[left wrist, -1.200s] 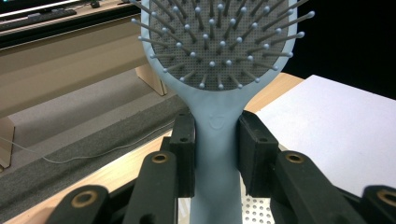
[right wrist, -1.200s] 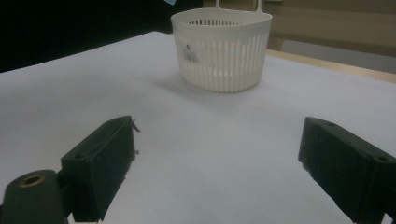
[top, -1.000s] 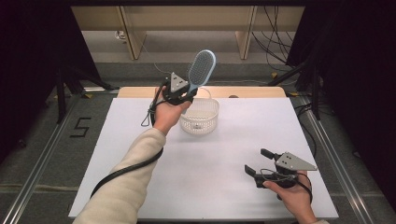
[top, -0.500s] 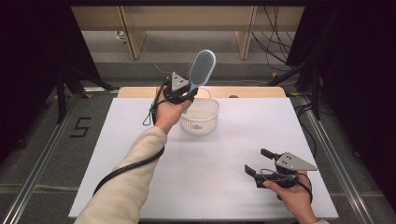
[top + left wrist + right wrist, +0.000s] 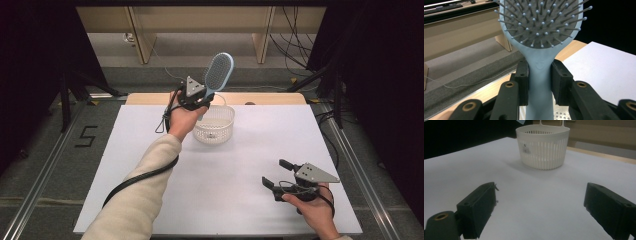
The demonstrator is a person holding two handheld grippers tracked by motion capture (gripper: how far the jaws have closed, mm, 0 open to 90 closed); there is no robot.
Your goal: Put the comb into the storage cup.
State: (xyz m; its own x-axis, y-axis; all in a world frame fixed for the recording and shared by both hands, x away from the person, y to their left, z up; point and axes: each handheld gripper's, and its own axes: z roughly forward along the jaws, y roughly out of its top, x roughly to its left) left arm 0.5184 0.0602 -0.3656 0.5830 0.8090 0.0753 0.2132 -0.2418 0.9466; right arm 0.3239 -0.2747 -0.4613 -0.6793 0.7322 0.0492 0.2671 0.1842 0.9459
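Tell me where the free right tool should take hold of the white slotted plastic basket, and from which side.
Grip the white slotted plastic basket by its rim, coming down from above with one jaw inside and one outside the wall. It stands upright and open-topped on the white table, and the round body looks too wide for the open right tool. The thin loop handle at its far edge is an alternative.

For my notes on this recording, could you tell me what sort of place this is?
Probably a lab recording station, not a home: a white table between black curtains, cables on the floor behind, and handheld grippers, the left gripper clamping a blue hairbrush.
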